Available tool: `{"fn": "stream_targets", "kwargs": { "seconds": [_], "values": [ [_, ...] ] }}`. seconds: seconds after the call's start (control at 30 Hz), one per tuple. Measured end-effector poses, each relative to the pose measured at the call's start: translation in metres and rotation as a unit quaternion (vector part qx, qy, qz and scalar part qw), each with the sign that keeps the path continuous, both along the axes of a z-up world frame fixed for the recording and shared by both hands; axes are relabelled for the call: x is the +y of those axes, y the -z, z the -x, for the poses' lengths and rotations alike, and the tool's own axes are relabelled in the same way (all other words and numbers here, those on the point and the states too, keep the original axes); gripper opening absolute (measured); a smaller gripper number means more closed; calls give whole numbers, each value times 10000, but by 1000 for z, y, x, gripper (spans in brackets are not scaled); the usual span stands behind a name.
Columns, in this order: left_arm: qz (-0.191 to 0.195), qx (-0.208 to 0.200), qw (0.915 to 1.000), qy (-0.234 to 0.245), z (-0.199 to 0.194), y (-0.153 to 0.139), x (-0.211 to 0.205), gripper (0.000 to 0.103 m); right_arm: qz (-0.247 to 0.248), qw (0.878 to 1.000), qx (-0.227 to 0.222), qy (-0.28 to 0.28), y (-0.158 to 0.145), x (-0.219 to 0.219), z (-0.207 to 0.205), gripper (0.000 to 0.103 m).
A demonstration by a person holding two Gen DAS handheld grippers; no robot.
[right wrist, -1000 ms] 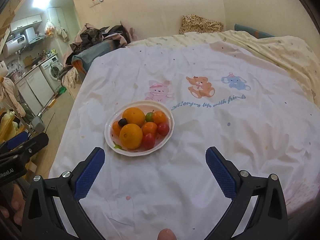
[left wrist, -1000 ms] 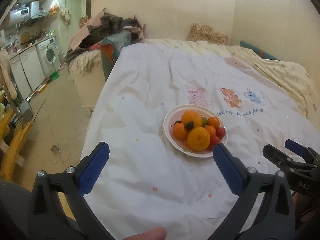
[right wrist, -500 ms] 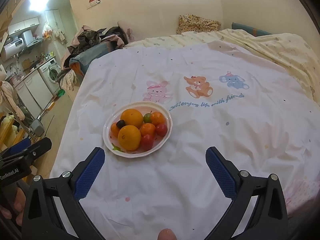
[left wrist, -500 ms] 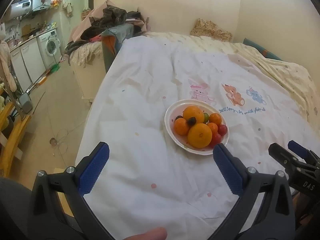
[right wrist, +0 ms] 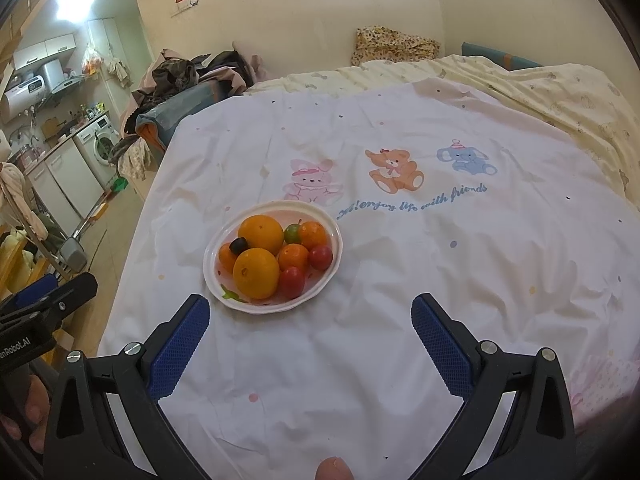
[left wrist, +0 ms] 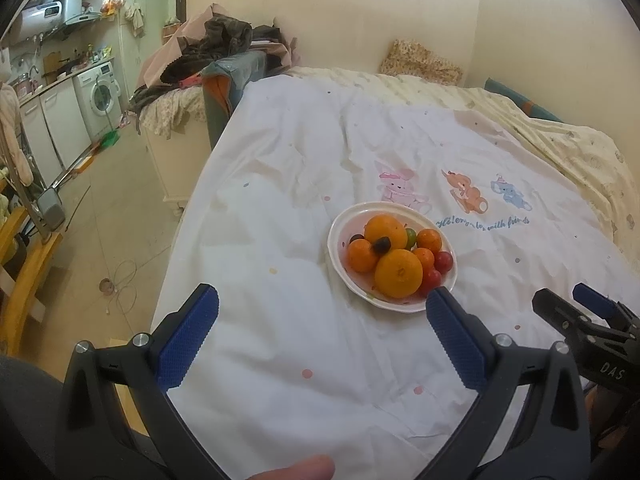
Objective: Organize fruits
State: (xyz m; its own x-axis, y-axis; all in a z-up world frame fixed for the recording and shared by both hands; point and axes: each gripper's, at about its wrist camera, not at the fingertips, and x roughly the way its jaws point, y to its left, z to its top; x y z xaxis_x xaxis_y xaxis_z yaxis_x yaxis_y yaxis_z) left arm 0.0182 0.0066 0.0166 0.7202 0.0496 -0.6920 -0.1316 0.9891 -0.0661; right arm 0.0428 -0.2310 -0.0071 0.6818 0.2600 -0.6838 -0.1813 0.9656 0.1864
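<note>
A white plate [left wrist: 336, 236] [right wrist: 334, 256] sits on a white cartoon-print bedsheet [left wrist: 280, 184] [right wrist: 440, 240]. It holds two large oranges [left wrist: 399, 273] [right wrist: 256, 273], smaller tangerines [left wrist: 362, 255] [right wrist: 293, 257], red cherry tomatoes [left wrist: 443, 261] [right wrist: 291, 282], a green fruit [right wrist: 292, 234] and a dark grape [left wrist: 381, 244] [right wrist: 238, 244]. My left gripper [left wrist: 322, 304] hovers open just in front of the plate, its right pad close to the rim. My right gripper [right wrist: 310, 312] is open over bare sheet, right of and before the plate. Both hold nothing.
The bed's left edge drops to a tiled floor [left wrist: 100, 216]. A pile of clothes [left wrist: 224, 40] [right wrist: 184, 76] lies beyond the sheet's far left corner. A washing machine [left wrist: 100, 96] and cabinets stand far left. A yellow quilt [right wrist: 540, 92] covers the far right.
Both grippers have drawn a little closer to the plate, which looks slightly larger. Their jaws stay wide open and the fruit has not moved.
</note>
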Motion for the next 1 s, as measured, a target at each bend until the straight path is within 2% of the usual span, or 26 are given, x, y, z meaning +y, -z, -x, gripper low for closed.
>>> {"fn": "stream_targets", "kwargs": {
  "seconds": [1.0],
  "values": [
    [-58, 63, 10000, 47, -1, 4, -3, 102, -57, 10000, 6, -13, -3, 2, 2, 103]
  ]
}}
